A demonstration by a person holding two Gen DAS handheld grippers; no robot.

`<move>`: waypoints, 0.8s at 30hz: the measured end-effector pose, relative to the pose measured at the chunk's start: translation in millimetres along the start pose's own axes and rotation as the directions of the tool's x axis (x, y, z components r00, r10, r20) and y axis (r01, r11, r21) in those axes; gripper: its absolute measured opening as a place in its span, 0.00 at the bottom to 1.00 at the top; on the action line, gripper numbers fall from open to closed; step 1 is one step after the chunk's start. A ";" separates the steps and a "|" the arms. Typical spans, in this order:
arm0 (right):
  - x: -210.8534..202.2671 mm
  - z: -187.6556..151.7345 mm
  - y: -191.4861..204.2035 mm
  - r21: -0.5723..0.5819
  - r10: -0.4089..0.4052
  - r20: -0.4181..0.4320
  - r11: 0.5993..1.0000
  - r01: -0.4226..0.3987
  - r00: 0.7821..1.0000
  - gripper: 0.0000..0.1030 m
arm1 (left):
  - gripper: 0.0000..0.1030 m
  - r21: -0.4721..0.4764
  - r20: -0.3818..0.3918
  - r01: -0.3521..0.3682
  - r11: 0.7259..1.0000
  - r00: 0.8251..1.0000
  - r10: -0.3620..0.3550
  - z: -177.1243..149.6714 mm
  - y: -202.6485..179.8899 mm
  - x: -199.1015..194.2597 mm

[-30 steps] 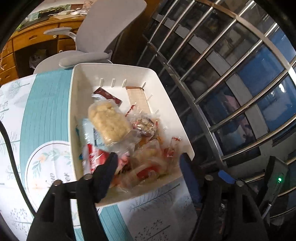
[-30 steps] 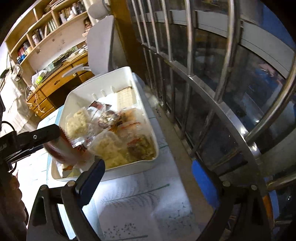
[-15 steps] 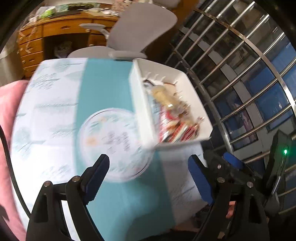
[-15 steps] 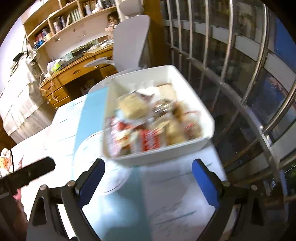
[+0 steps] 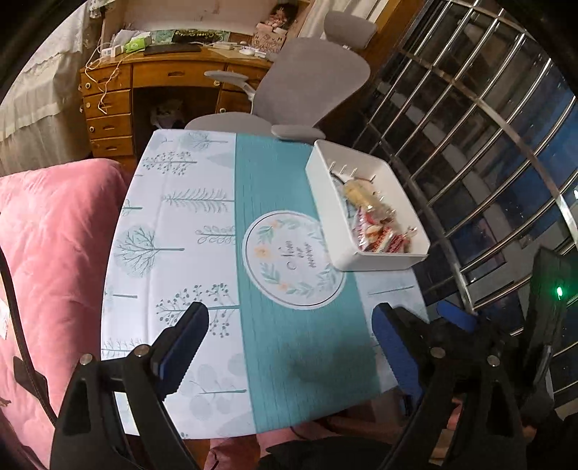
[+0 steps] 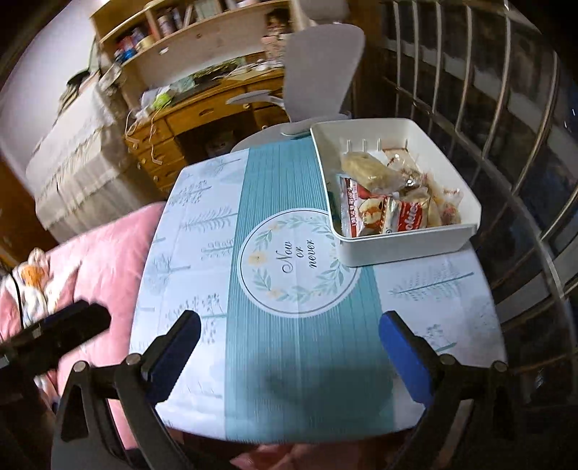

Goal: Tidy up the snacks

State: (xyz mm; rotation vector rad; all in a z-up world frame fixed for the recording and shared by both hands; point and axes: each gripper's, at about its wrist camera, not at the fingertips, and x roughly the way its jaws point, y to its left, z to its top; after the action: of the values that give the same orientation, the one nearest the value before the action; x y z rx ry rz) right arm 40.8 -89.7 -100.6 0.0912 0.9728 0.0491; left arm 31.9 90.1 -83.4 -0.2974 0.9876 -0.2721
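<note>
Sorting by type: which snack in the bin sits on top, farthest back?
The pale crumbly cake in clear wrap, resting on top toward the bin's back wall; the red-and-white packets lie nearer the front.

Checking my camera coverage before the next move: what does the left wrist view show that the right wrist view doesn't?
Only the left wrist view: the right gripper beside it, with a green light.

Only the right wrist view: wall shelves, the readable "Now or never" print, and the snack packets up close.

Both: the white bin at the table's far right, grey chair, wooden desk, pink quilt, window bars. Each view's own gripper, left, is open and empty.
</note>
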 end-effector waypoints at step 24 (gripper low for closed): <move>-117.6 -5.0 -60.3 -0.022 -0.072 0.085 0.997 0.074 0.994 1.00 | 0.99 0.067 0.144 -0.281 0.957 0.952 0.269 -16.0 -131.3 -53.2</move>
State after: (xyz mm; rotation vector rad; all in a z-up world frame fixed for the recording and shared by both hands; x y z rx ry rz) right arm -29.4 -159.2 -12.5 0.0343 0.8900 -0.0101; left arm -21.3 -14.4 -2.4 -0.0940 0.8696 -0.0394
